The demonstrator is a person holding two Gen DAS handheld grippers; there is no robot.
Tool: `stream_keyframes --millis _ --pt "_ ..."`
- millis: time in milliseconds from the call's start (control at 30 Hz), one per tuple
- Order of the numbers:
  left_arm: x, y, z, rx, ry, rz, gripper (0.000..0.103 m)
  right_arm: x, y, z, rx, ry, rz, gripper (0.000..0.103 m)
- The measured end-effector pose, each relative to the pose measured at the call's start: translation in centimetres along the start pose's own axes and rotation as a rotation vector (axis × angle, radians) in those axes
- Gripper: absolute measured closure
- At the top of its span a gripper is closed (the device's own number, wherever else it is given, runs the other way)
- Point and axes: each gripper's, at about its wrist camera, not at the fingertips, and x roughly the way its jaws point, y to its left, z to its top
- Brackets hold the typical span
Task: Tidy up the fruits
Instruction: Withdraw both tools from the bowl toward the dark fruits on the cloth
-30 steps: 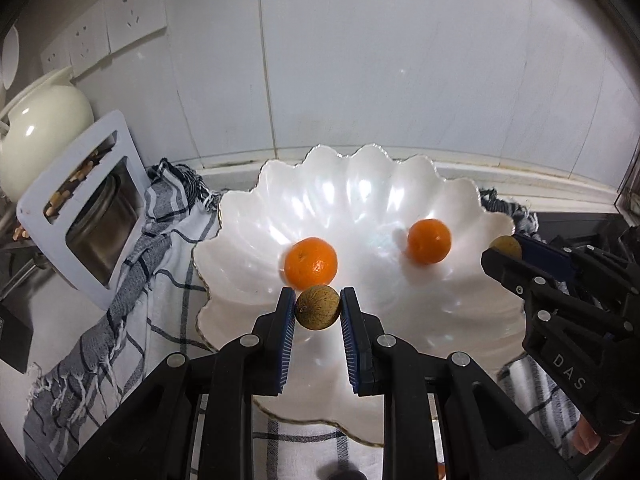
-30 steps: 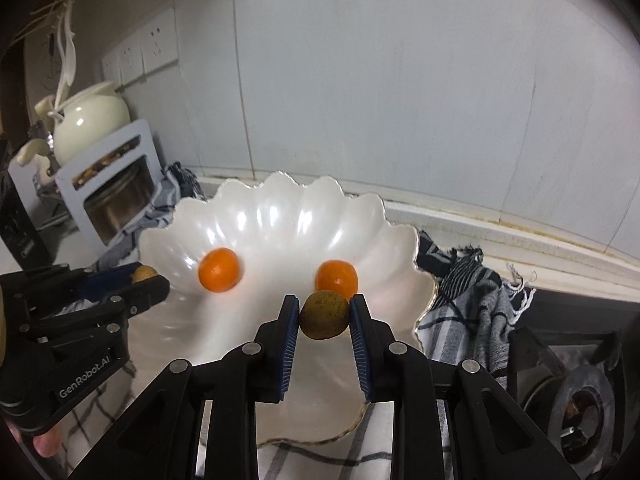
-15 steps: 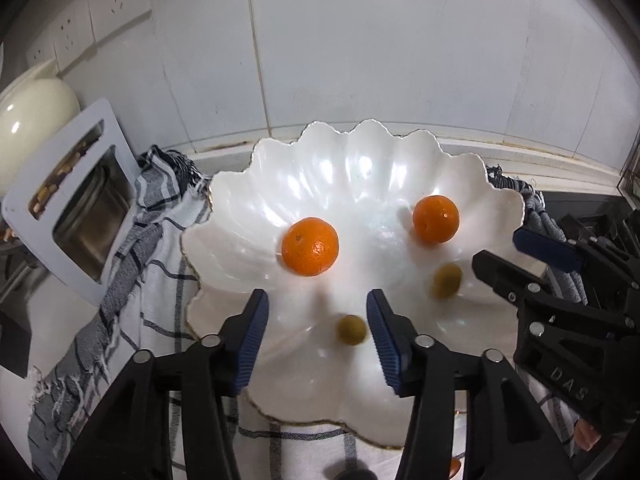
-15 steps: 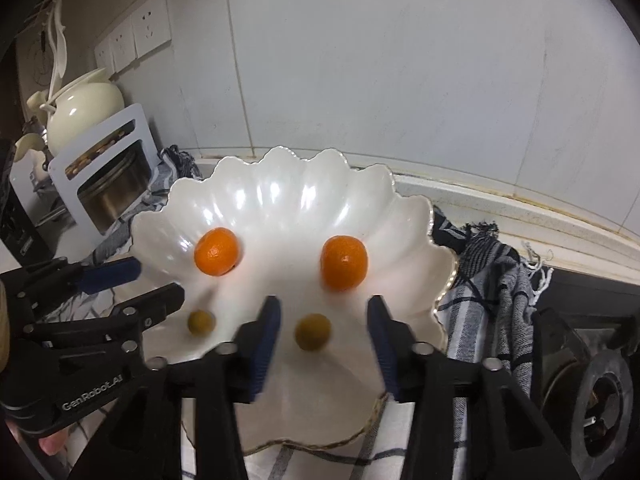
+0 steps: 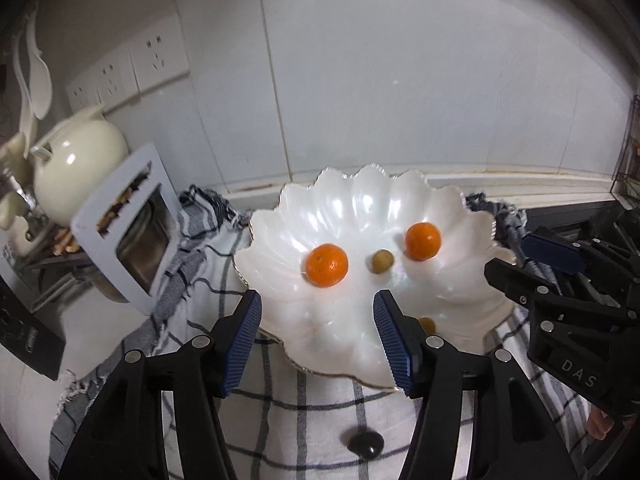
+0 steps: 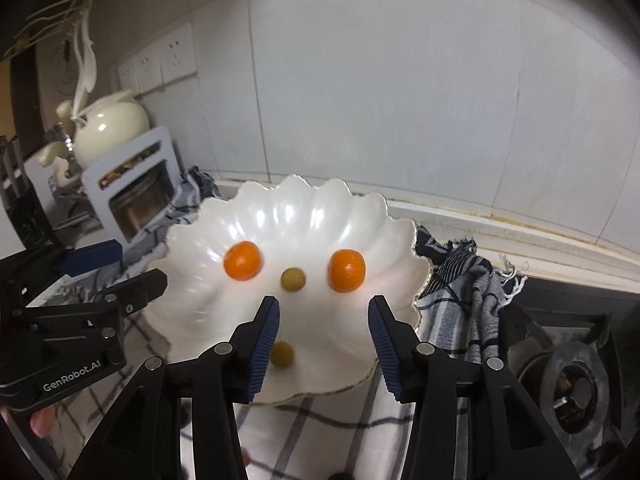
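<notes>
A white scalloped bowl (image 5: 360, 196) (image 6: 304, 204) sits on a checked cloth. It holds two oranges (image 5: 327, 265) (image 5: 423, 241) and two small brown-green fruits, one between the oranges (image 5: 382, 261) (image 6: 293, 279) and one near the front (image 5: 428, 324) (image 6: 282, 354). My left gripper (image 5: 318, 336) is open and empty, held above the bowl's front rim. My right gripper (image 6: 323, 338) is open and empty, also above the front rim. Each gripper shows in the other's view, the right one (image 5: 532, 264) and the left one (image 6: 116, 268).
A white-framed metal box (image 5: 132, 236) and a cream teapot (image 5: 76, 172) stand at the left. The tiled wall with sockets (image 5: 160, 54) is behind. A gas burner (image 6: 576, 384) is at the right. A small dark object (image 5: 366, 444) lies on the cloth (image 5: 320, 400).
Both grippers opened and let their small fruits drop into the bowl, then pulled back and up. The fruits rolled, one stopping between the oranges.
</notes>
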Motion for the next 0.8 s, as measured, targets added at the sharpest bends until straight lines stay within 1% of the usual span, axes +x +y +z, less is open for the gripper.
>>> stream_keyframes --millis 133,233,333,467,667,800 --pt "-2.9 -0.2 -0.2 0.003 -0.053 -0.032 0.045 -2.6 0.7 -0.1 -0.011 -0.051 0.003 0.055" --pt "-4.7 -0.5 -0.3 0.018 -0.091 -0.018 0.045 -4.3 1.2 -0.3 -0.016 -0.083 -0.006 0.055" --pt "-6.5 -0.4 -0.5 0.021 -0.121 -0.022 0.045 -6.2 1.6 -0.6 -0.014 -0.119 -0.017 0.055" --pt "-8.4 -0.3 -1.0 0.013 -0.145 -0.039 0.045 -8.8 2.1 -1.0 -0.008 -0.174 -0.042 0.055" --pt "-11.3 -0.4 -1.9 0.012 -0.183 -0.067 0.045 -12.0 2.9 -1.8 0.000 -0.213 -0.038 0.055" --pt "-12.9 -0.4 -2.4 0.014 -0.206 -0.069 0.045 -13.7 3.3 -2.5 0.006 -0.240 -0.026 0.055"
